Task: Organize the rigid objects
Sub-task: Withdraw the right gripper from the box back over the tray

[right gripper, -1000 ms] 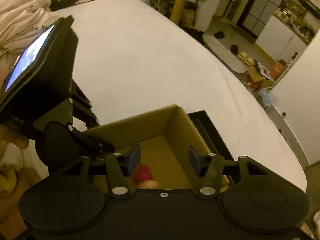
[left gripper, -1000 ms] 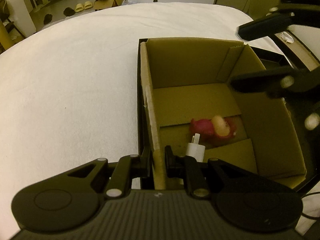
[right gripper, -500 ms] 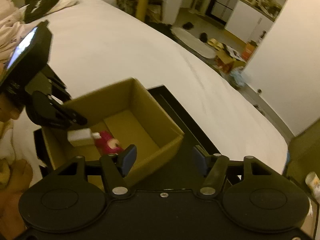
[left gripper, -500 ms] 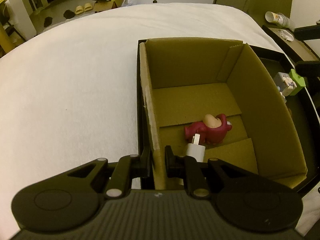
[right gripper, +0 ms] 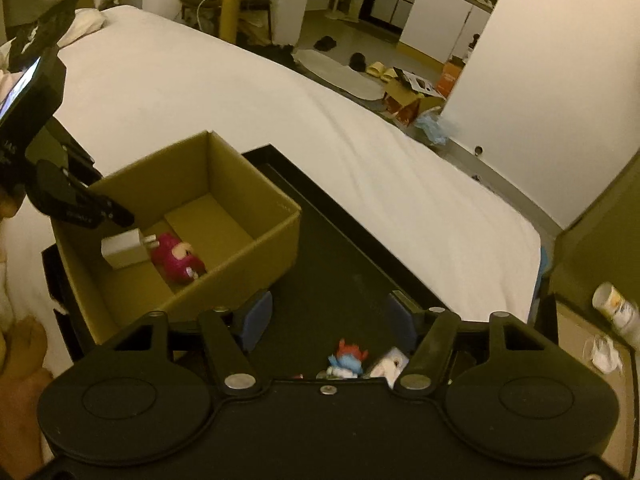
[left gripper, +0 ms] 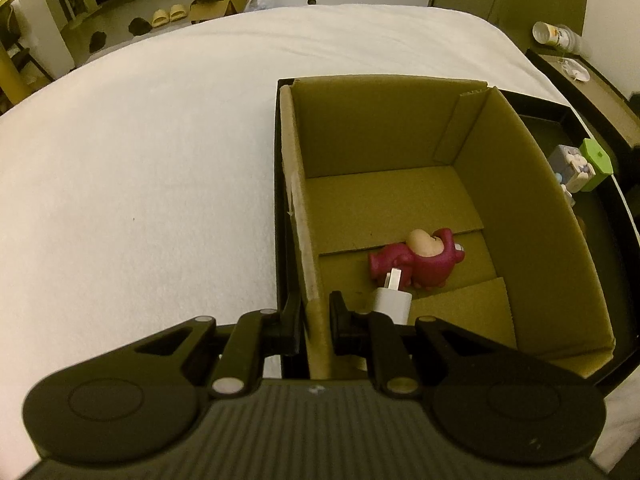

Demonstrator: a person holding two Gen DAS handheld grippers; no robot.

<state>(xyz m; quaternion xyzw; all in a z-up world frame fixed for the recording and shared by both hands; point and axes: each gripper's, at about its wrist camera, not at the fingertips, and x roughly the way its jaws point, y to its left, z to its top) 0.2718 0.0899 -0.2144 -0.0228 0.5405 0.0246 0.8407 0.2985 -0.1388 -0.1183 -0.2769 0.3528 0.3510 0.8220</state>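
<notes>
An open cardboard box [left gripper: 400, 128] stands in a black tray [left gripper: 560, 120] on the white bed. Inside it lie a pink bear toy [left gripper: 424, 260] and a white charger plug [left gripper: 394, 300]. My left gripper [left gripper: 316, 316] is shut on the box's near left wall, one finger on each side. In the right wrist view the box [right gripper: 256, 252] sits to the left, with the bear [right gripper: 178, 262] and the plug [right gripper: 122, 252] in it. My right gripper [right gripper: 328, 324] hangs open over the tray [right gripper: 332, 260], holding nothing. Small figures [right gripper: 348, 358] lie just below it.
A green block and a pale figure [left gripper: 584, 164] lie in the tray right of the box. White bedding [right gripper: 200, 92] spreads around the tray. A bedside surface at the right carries a tipped bottle [right gripper: 616, 308] and crumpled paper. The floor beyond holds slippers and cardboard.
My right gripper has swung out of the box and to the right over the tray, its jaws now wider. The pink bear has settled on the box floor. The left gripper has kept still.
</notes>
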